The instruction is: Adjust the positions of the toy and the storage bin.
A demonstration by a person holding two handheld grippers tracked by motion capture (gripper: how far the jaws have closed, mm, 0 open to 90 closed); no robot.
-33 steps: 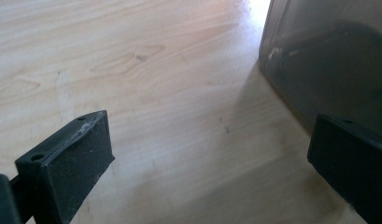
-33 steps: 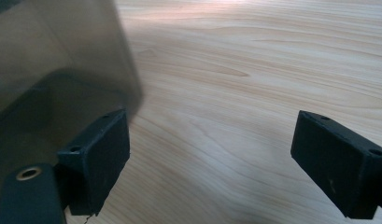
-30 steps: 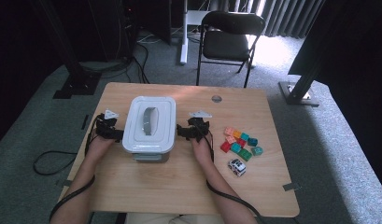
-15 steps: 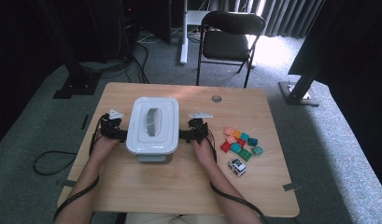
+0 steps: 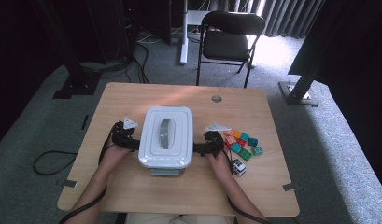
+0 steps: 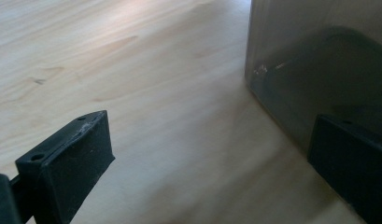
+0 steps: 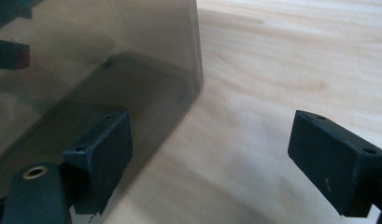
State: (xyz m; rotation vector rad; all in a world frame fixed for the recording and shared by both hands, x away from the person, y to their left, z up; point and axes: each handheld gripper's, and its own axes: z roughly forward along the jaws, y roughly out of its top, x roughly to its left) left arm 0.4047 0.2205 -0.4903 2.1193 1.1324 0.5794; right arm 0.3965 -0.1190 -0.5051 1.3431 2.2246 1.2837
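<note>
We are holding the left gripper [image 5: 131, 143] against the 9 o'clock side of the lidded box [image 5: 166, 136], jaws spread wide; in the left gripper view one jaw is sitting by the box's smoky wall [image 6: 319, 60] and the other is hanging over bare wood. We are pressing the right gripper [image 5: 201, 148] toward the 3 o'clock side, jaws just as wide, one close against the wall [image 7: 109, 65], the other out over the table [image 7: 291, 60]. The box is sitting near the middle of the table [image 5: 132, 196], slightly toward 6 o'clock, its long axis running from 12 to 6, and the grey handle [image 5: 166, 133] on the white lid is lying along that same line. Toy blocks [image 5: 242, 142] are lying just beyond the right gripper at 3 o'clock, with a small toy car [image 5: 238, 167] near them.
</note>
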